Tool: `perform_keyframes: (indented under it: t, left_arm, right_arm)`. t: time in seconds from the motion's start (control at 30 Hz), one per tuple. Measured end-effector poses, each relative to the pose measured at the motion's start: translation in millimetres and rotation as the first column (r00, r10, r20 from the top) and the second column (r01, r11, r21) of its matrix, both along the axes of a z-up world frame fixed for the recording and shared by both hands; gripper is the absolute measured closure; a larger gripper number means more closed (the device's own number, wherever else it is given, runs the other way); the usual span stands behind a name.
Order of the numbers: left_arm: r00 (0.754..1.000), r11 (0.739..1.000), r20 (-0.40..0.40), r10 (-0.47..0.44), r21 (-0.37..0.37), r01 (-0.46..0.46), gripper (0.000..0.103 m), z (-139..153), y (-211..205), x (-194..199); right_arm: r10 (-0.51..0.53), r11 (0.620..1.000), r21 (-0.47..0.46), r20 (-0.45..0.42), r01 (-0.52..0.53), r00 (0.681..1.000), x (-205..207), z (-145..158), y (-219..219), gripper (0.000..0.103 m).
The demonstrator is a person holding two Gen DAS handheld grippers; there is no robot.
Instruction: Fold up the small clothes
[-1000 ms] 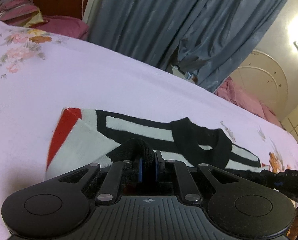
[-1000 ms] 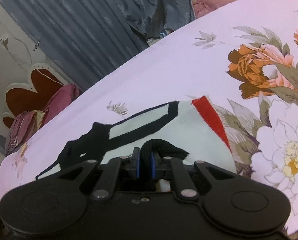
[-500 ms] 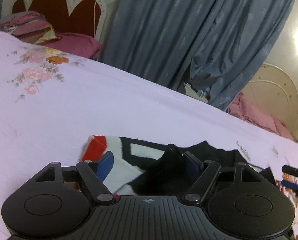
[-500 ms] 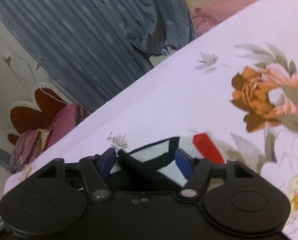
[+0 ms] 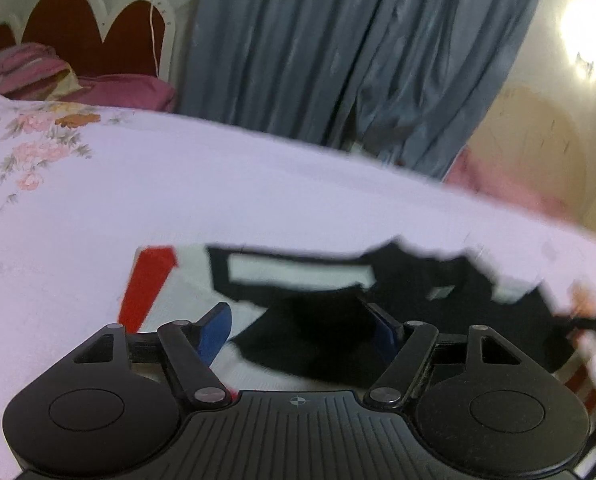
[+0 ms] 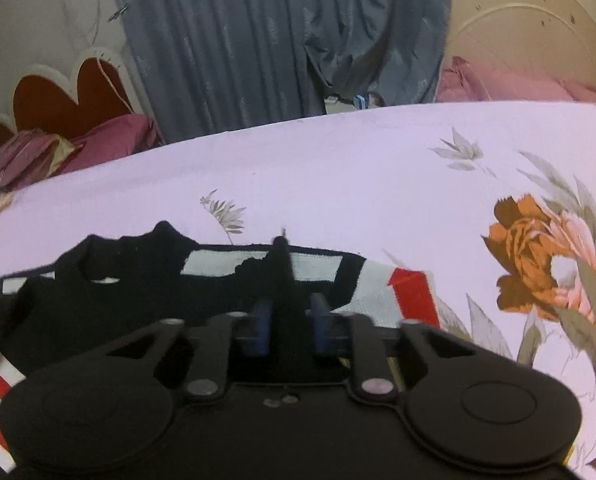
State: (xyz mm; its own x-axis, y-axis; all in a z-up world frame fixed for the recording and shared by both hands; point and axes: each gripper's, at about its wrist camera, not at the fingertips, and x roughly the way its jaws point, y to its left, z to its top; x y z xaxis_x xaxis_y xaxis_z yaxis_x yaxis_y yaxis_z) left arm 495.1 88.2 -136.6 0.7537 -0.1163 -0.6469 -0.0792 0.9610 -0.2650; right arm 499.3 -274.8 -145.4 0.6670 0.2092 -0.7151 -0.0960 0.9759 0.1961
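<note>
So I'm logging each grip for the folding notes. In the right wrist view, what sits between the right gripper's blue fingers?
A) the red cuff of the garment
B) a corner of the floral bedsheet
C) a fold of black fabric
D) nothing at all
C: the right gripper has its blue fingers drawn close on a ridge of black fabric from the small garment, which lies on the bedsheet.

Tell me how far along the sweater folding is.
Done: the black, white and red sweater lies spread on the floral bedsheet. In hand: right gripper has just closed on a black fold; left gripper stands open over the black cloth. Left: the folds themselves.
</note>
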Motion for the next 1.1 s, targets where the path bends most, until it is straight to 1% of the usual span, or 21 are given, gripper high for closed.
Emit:
perform_keyframes:
  t: [0.07, 0.13, 0.17, 0.27, 0.3, 0.33, 0.37, 0.4, 0.47, 0.5, 0.53, 0.57, 0.6, 0.63, 0.7, 0.8, 0.87, 0.93, 1.0, 1.1]
  left_arm:
    - [0.999, 1.000, 0.033, 0.017, 0.020, -0.018, 0.031, 9.1, 3.9, -4.8]
    - [1.000, 1.000, 0.023, 0.017, 0.006, -0.017, 0.031, 12.3, 9.4, -5.9]
    - [1.000, 1.000, 0.013, 0.009, 0.016, -0.009, 0.031, 11.1, 9.8, -5.9]
    - [0.999, 0.995, -0.031, -0.031, 0.092, 0.033, 0.032, -0.9, 2.7, -4.6]
    - [0.998, 0.992, -0.052, -0.027, 0.119, 0.033, 0.036, -7.4, 0.1, -3.0]
    - [0.998, 0.989, -0.063, -0.013, 0.149, 0.023, 0.045, -12.5, -2.0, -1.6]
    - [0.998, 0.984, -0.065, 0.004, 0.181, 0.008, 0.045, -17.4, -2.1, 0.0]
    - [0.998, 0.981, -0.054, 0.013, 0.196, -0.002, 0.045, -20.8, -1.7, -0.7]
    - [0.999, 0.977, -0.046, 0.013, 0.213, -0.003, 0.045, -21.4, -3.5, -2.1]
    - [0.999, 0.974, -0.043, 0.008, 0.227, 0.002, 0.045, -20.9, -5.1, -2.8]
    - [0.999, 0.973, -0.041, 0.010, 0.233, -0.001, 0.045, -20.0, -5.6, -3.7]
    - [0.999, 0.972, -0.034, 0.027, 0.235, -0.018, 0.045, -17.6, -5.2, -5.5]
    - [0.999, 0.974, -0.010, 0.048, 0.221, -0.045, 0.045, -13.7, -3.2, -10.6]
    - [0.998, 0.977, 0.008, 0.057, 0.207, -0.058, 0.045, -10.2, -2.3, -15.7]
    - [0.999, 0.977, 0.032, 0.040, 0.209, -0.046, 0.045, -1.2, -6.4, -25.4]
    - [0.998, 0.974, 0.055, -0.044, 0.223, 0.031, 0.045, 11.6, -24.8, -37.6]
    - [0.995, 0.976, 0.046, -0.090, 0.202, 0.079, 0.045, 16.4, -36.6, -43.0]
    - [0.990, 0.975, 0.030, -0.138, 0.177, 0.131, 0.045, 17.9, -49.1, -45.0]
    - [0.985, 0.972, 0.009, -0.172, 0.163, 0.168, 0.045, 14.5, -63.2, -48.2]
    - [0.984, 0.970, -0.013, -0.179, 0.167, 0.179, 0.045, 8.0, -75.9, -49.8]
  right_arm:
    - [-0.012, 1.000, 0.013, 0.006, 0.012, 1.000, 0.5, -0.7, -4.3, 0.094]
    - [-0.028, 0.999, 0.028, 0.008, 0.028, 1.000, 1.3, -2.2, -9.4, 0.096]
    - [-0.040, 0.999, 0.036, 0.012, 0.040, 0.999, 1.4, -2.7, -11.5, 0.096]
    - [-0.061, 0.997, 0.048, 0.024, 0.060, 0.998, 2.1, -3.5, -12.8, 0.097]
    - [-0.062, 0.997, 0.042, 0.033, 0.060, 0.998, 2.5, -3.7, -11.4, 0.097]
    - [-0.064, 0.998, 0.029, 0.042, 0.063, 0.997, 2.4, -3.9, -10.1, 0.098]
    - [-0.072, 0.997, 0.007, 0.050, 0.072, 0.996, 3.4, -4.9, -9.4, 0.098]
    - [-0.090, 0.996, -0.023, 0.053, 0.091, 0.995, 5.6, -7.5, -10.0, 0.099]
    - [-0.148, 0.987, -0.050, 0.039, 0.150, 0.988, 10.5, -13.2, -18.2, 0.102]
    - [-0.165, 0.985, -0.046, 0.027, 0.166, 0.986, 12.9, -16.0, -23.5, 0.103]
    - [-0.169, 0.985, -0.022, 0.014, 0.170, 0.985, 13.3, -17.5, -29.9, 0.103]
    - [-0.168, 0.986, -0.009, 0.015, 0.169, 0.986, 10.9, -15.2, -32.9, 0.103]
    - [-0.162, 0.987, -0.006, 0.030, 0.163, 0.986, 5.5, -9.8, -33.1, 0.102]
    - [-0.154, 0.988, -0.006, 0.050, 0.155, 0.987, -0.1, -4.5, -32.2, 0.096]
    - [-0.130, 0.992, 0.010, 0.066, 0.130, 0.989, -10.0, 4.4, -29.3, 0.087]
    - [-0.059, 0.998, 0.022, 0.087, 0.057, 0.994, -25.3, 15.6, -16.0, 0.087]
    - [0.001, 0.999, 0.047, 0.080, -0.005, 0.997, -36.6, 19.0, -1.9, 0.087]
    - [0.054, 0.997, 0.048, 0.081, -0.058, 0.995, -47.0, 21.4, 15.8, 0.087]
    - [0.103, 0.993, 0.055, 0.077, -0.107, 0.992, -55.9, 22.0, 32.8, 0.087]
    - [0.149, 0.987, 0.048, 0.078, -0.153, 0.986, -67.5, 21.8, 55.2, 0.087]
